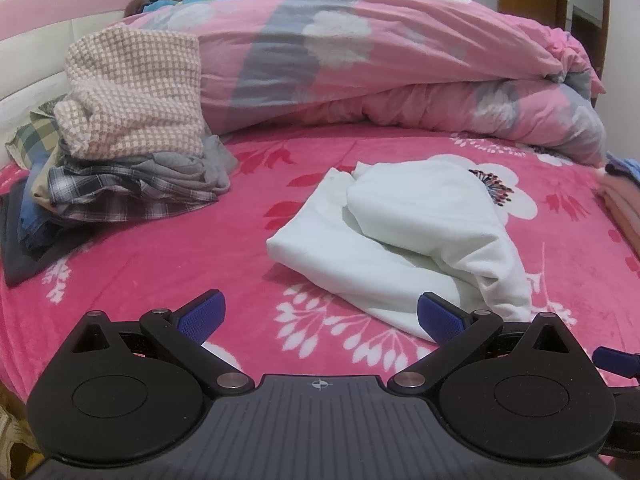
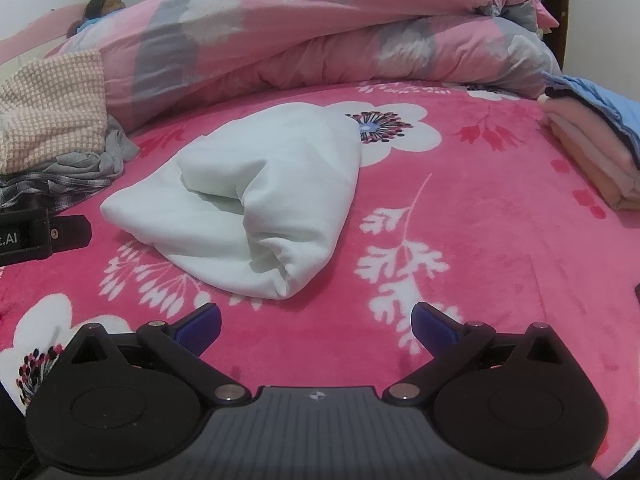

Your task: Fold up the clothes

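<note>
White fleece, loosely bundled: the garment (image 1: 404, 240) lies mid-bed on my pink floral blanket (image 1: 168, 256), its long axis slanting from the far side, near the printed flower, down toward my grippers. From my right wrist camera the same garment (image 2: 256, 204) ends in a rolled, tucked corner pointing at me. I can't tell what sort of garment it is; any sleeves or collar are buried in the folds.

Far left, a heap of unfolded clothes (image 1: 120, 160) is topped by a pink-and-white checked piece, and its lower layers run together so I can't separate them. Behind everything a pink quilt (image 1: 380, 64) is banked up, with a person lying beyond it, mostly hidden. At the right edge a folded stack (image 2: 592, 160) is cut off by the frame.

My left gripper (image 1: 322, 316) hovers low over the blanket, level, jaws spread wide and empty, its right fingertip just in front of the garment's near hem. My right gripper (image 2: 316, 322) sits the same way, wide apart, holding nothing, just short of the rolled corner.
</note>
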Available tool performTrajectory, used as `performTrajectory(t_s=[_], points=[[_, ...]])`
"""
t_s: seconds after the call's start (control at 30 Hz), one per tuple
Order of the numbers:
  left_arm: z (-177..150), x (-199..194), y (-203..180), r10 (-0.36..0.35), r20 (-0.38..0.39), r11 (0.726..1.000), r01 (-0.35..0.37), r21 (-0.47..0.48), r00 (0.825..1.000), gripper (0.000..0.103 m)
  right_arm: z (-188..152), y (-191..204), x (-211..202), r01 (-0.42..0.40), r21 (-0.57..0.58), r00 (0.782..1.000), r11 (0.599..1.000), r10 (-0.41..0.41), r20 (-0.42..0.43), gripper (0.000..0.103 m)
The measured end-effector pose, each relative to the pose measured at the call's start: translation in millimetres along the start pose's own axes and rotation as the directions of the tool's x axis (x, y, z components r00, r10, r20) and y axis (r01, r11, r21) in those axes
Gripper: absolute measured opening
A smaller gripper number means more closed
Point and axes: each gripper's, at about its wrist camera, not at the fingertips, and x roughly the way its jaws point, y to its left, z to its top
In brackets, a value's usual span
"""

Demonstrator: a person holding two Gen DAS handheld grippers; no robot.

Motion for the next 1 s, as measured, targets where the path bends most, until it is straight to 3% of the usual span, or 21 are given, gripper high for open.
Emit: performTrajectory(t_s=[0.63,0.77,1.0], points=[[2.7,12.2,8.2,-0.085,0.006,0.994,0.085,-0.071,0.996,0.103,0.5,-1.2,6.3,-0.012,-0.025,0.999,1.000,0.013,0.042,0.103],[4.8,17.7,9.8,-0.110,0.023,0.990,0.111,-0.083,0.994,0.103,-2.2,-8.8,0.6,-0.032,-0.064,0.990,0.997,0.041,0.138,0.103],[7.4,28.1,10.0,-0.138,0.101,0.987,0.145,-0.065,0.985,0.103,19.5,-27.0,1.1,-0.084,-0.112,0.950,0.990,0.113,0.290,0.103]])
